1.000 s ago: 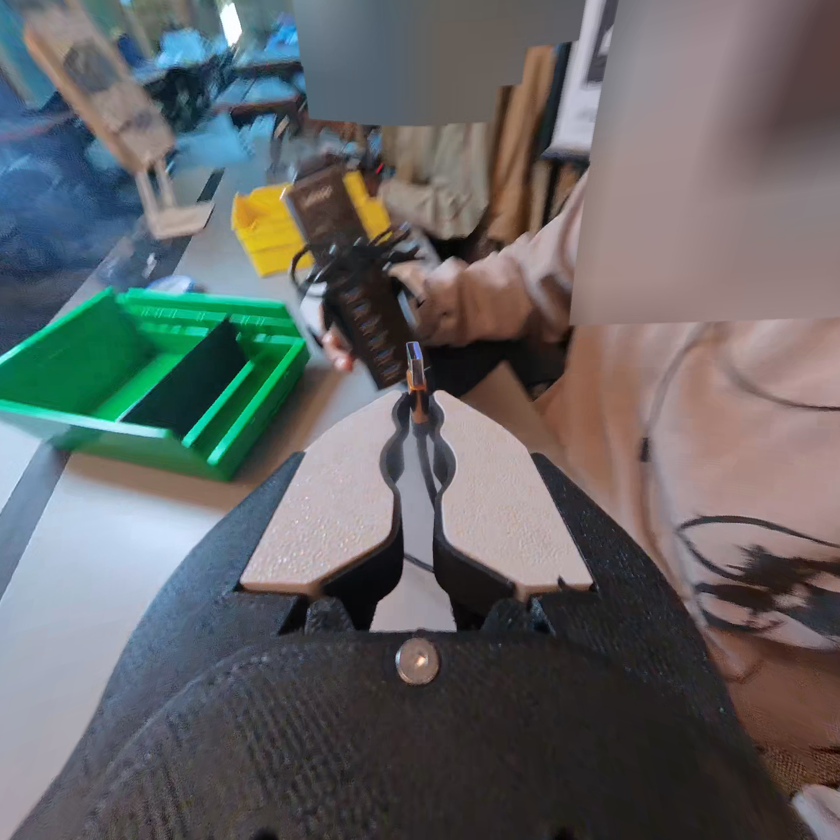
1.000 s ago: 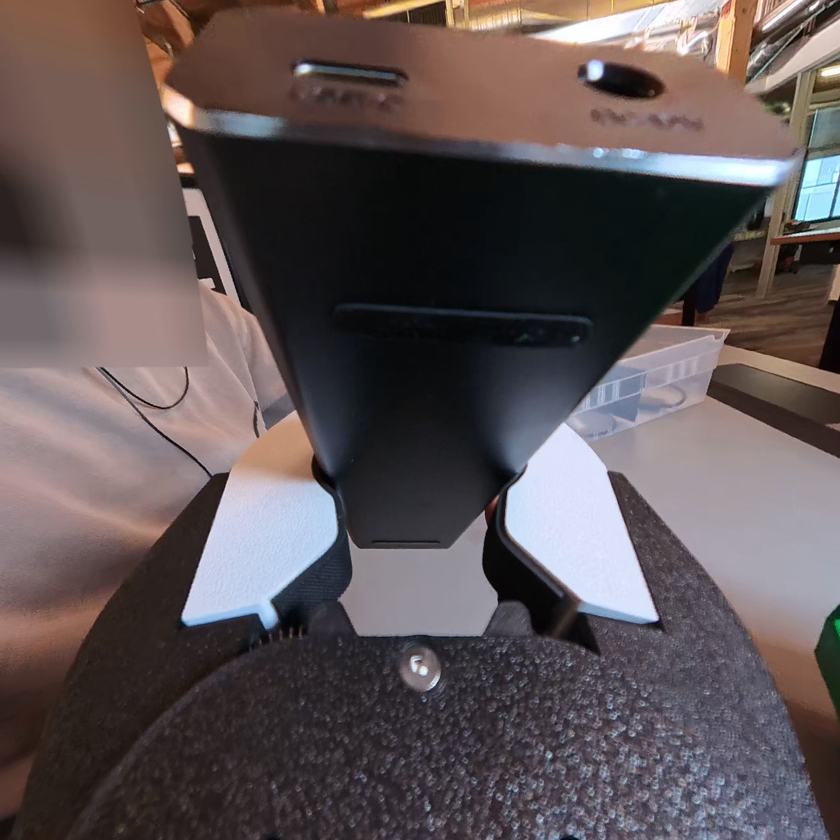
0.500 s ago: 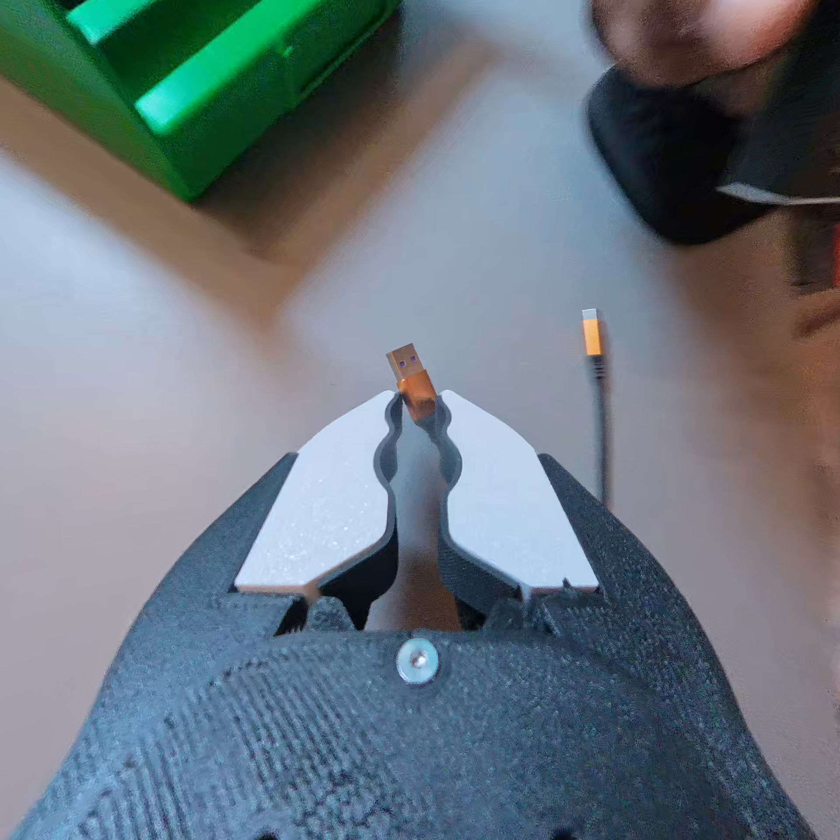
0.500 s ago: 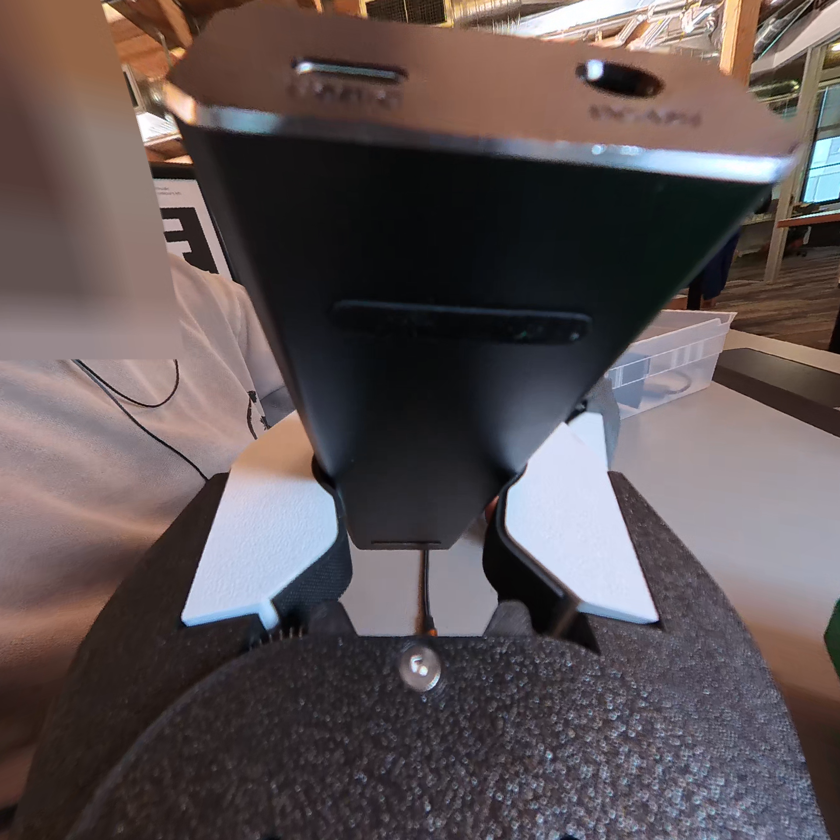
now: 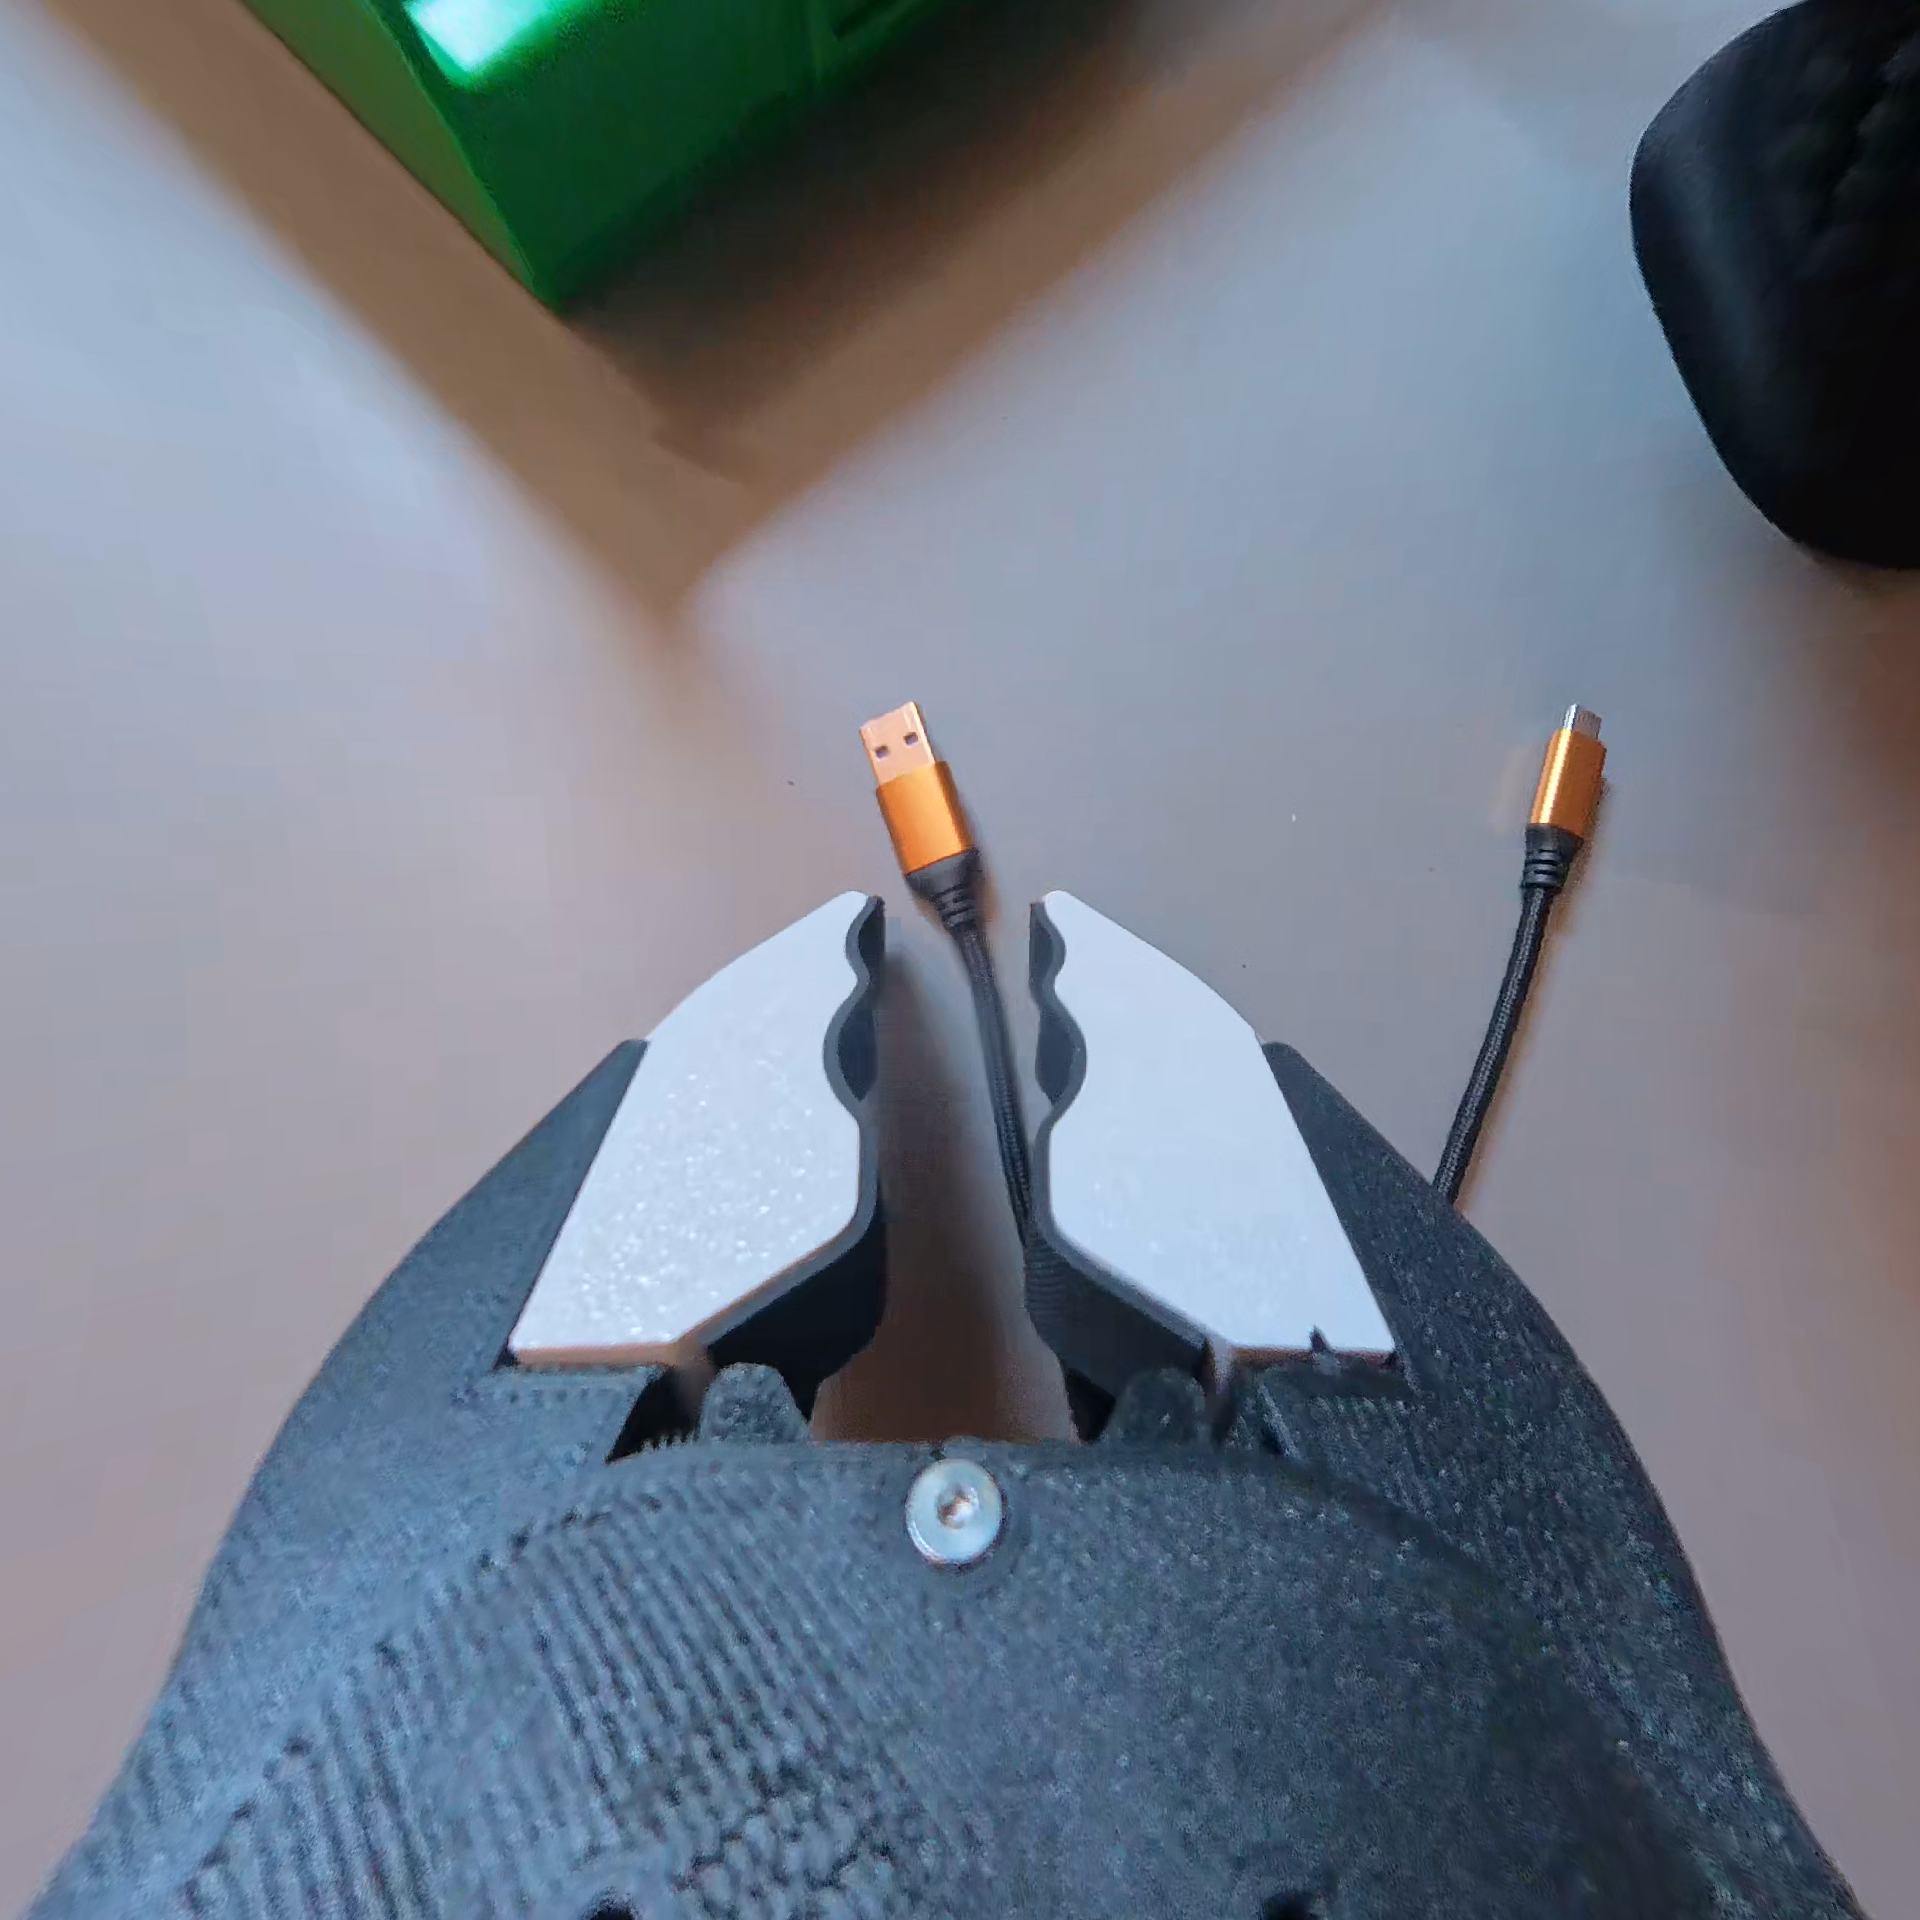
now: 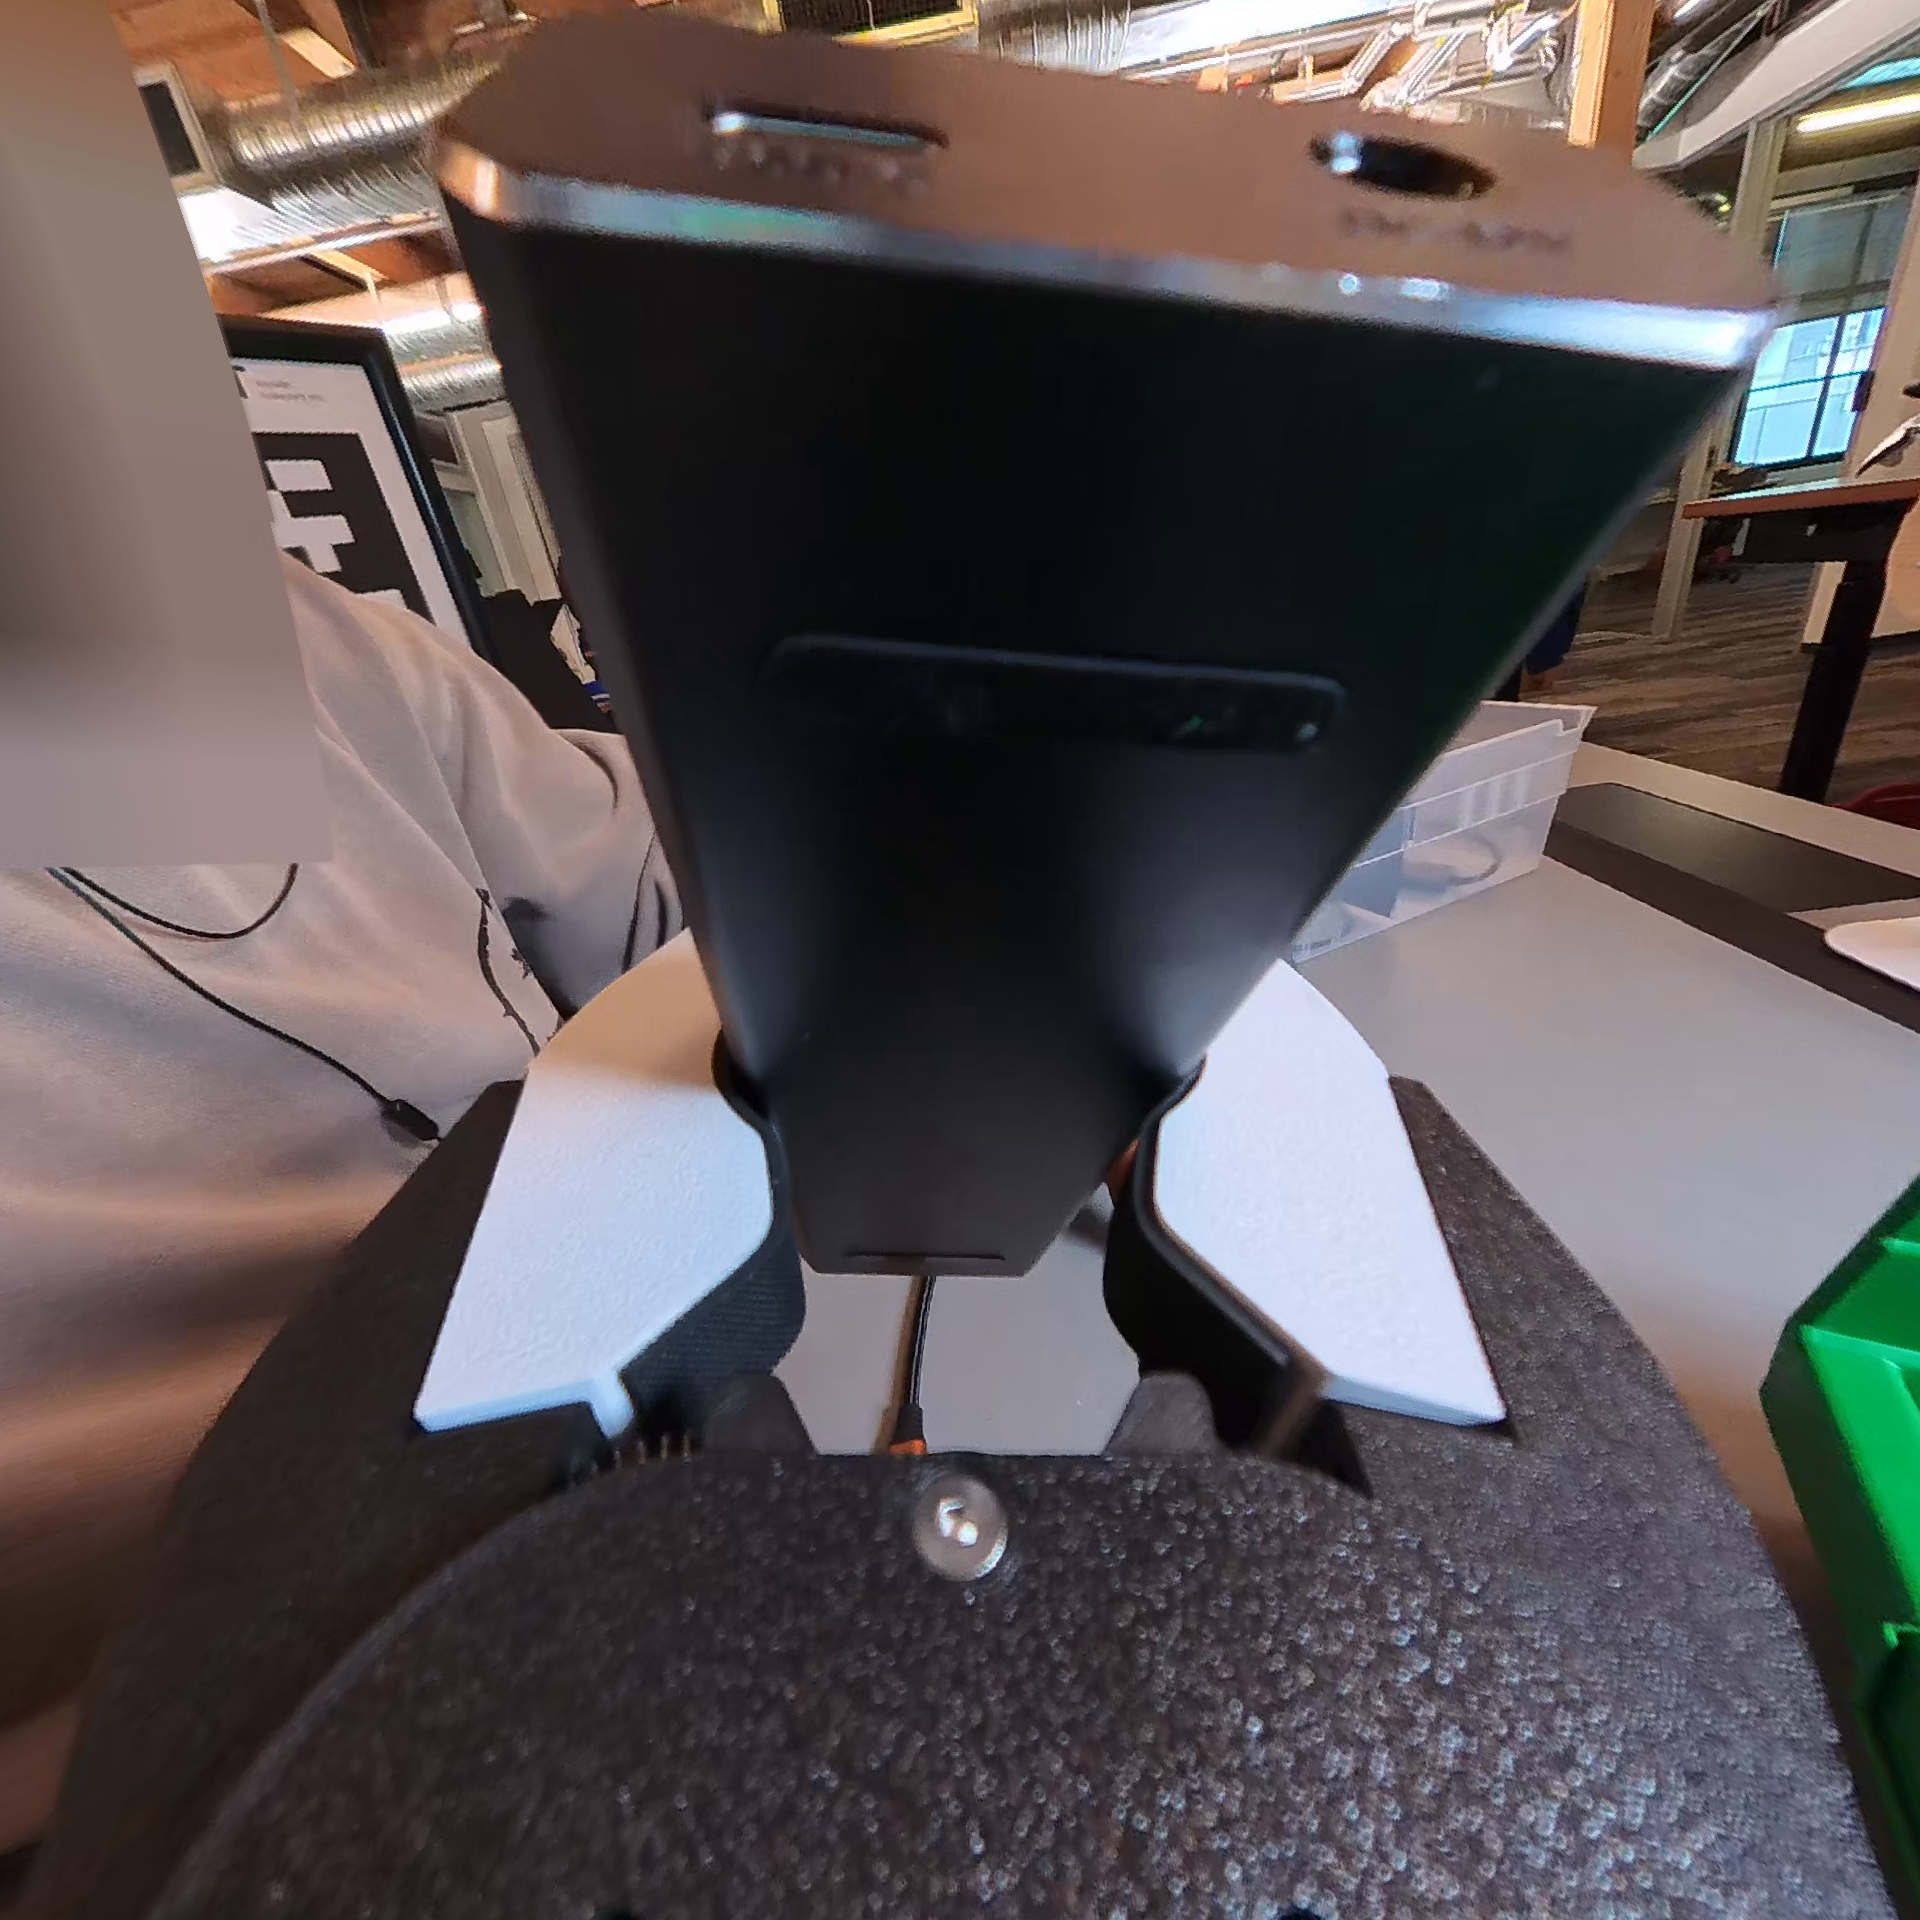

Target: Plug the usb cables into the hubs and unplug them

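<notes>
**Left gripper spread above a loose USB plug; hub clamped in the right**

The left gripper (image 5: 956,914) is seen with its jaws parted and nothing clasped between them. A black braided cable (image 5: 997,1060) runs up through the gap, close to the right-hand finger, and ends just beyond the fingertips in an orange-sleeved USB-A plug (image 5: 914,800), which lies flat on the grey table (image 5: 312,831). Whether the cable brushes the finger cannot be told. A second orange-sleeved plug (image 5: 1569,779), with a smaller tip, is seen lying to the right on its own black braided lead, well apart from the first. Beyond the plugs, a corner of a green bin (image 5: 582,135) is shown at the top of the view, and a rounded black object (image 5: 1808,270) is cut off at the upper right edge.

The right gripper (image 6: 935,1122) is closed on the narrow end of a black USB hub (image 6: 1018,623), which is held upright, its metal end face with a slot and a round socket turned toward the camera. A thin dark cable (image 6: 914,1340) is glimpsed beneath the hub, between the fingers. Behind it, a person's light sweatshirt (image 6: 260,1039) is seen at the left, a clear plastic box (image 6: 1455,831) on the table at the right, and the green bin (image 6: 1849,1455) at the right edge.
</notes>
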### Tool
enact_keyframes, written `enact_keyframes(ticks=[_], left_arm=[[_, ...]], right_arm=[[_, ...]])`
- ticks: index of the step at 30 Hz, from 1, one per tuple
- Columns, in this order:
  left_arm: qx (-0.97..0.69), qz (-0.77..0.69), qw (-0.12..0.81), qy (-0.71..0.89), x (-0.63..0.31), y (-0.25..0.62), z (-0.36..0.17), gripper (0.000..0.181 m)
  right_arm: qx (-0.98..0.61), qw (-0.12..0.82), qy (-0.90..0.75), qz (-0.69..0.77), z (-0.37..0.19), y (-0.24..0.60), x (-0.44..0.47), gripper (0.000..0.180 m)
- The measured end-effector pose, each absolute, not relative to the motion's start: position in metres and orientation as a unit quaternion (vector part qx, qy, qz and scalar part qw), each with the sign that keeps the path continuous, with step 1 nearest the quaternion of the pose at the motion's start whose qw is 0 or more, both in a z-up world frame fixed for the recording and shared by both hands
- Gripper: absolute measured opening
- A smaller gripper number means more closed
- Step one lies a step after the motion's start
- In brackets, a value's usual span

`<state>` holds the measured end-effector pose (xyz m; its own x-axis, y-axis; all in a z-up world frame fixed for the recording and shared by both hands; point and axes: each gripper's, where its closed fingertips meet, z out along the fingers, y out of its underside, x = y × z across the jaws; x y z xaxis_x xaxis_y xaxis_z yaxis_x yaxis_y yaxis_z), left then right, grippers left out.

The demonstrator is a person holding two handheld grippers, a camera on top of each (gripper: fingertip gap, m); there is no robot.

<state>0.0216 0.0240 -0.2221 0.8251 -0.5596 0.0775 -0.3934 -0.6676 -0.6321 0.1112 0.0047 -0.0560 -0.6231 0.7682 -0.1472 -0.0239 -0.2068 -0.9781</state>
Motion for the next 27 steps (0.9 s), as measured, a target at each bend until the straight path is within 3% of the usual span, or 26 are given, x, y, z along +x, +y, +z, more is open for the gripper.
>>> enact_keyframes(ticks=[13,21,27], left_arm=[[-0.895,-0.110,0.304,0.308,0.022,0.019,-0.227,0.007],[-0.821,-0.099,0.358,0.434,0.047,0.001,-0.116,0.007],[-0.803,-0.031,0.315,0.506,0.051,0.009,-0.112,0.007]], right_arm=[[-0.319,0.283,-0.586,0.689,-0.059,-0.002,0.114,0.073],[-0.350,0.273,-0.668,0.597,-0.104,-0.007,0.099,0.072],[-0.352,0.252,-0.693,0.576,-0.116,-0.020,0.096,0.072]])
